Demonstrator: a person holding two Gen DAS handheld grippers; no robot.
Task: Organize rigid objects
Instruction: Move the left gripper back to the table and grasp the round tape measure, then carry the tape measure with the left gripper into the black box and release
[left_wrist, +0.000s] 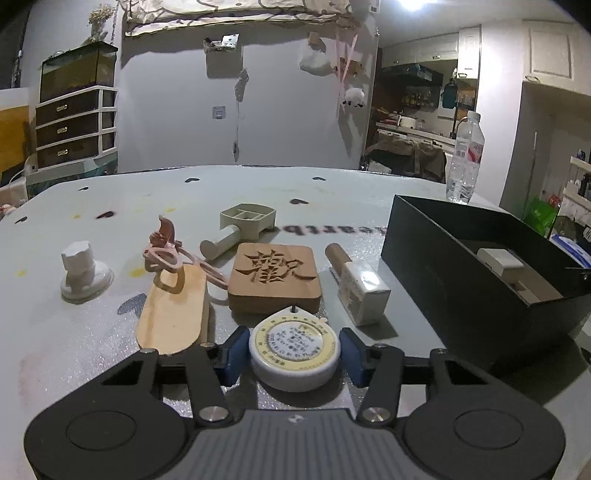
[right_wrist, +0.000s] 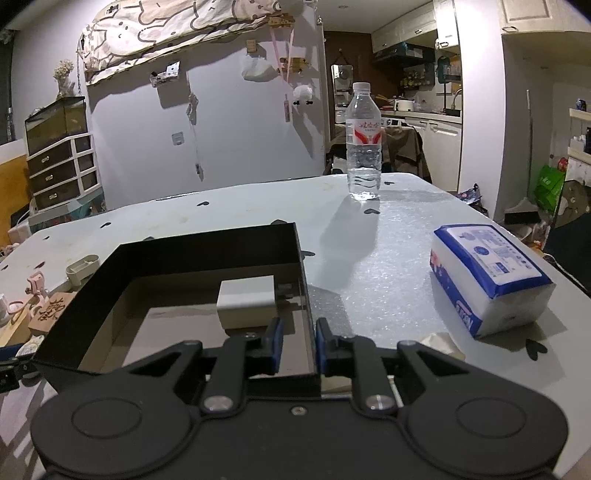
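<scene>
Between the left gripper (left_wrist: 294, 350) pads, a round tape measure (left_wrist: 294, 350) is bracketed, contact unclear; black box (left_wrist: 476, 280) lies fwd-right. Right gripper (right_wrist: 298, 345) is clamped on box wall.

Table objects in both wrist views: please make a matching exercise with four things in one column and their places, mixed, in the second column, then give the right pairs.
Things
1. round tape measure
2. white block
3. water bottle
4. tissue pack

Places
A. upright at the far side of the table
B. between the left gripper's fingers
C. lying on the table, right of the black box
D. inside the black box

Pairs: 1-B, 2-D, 3-A, 4-C
</scene>
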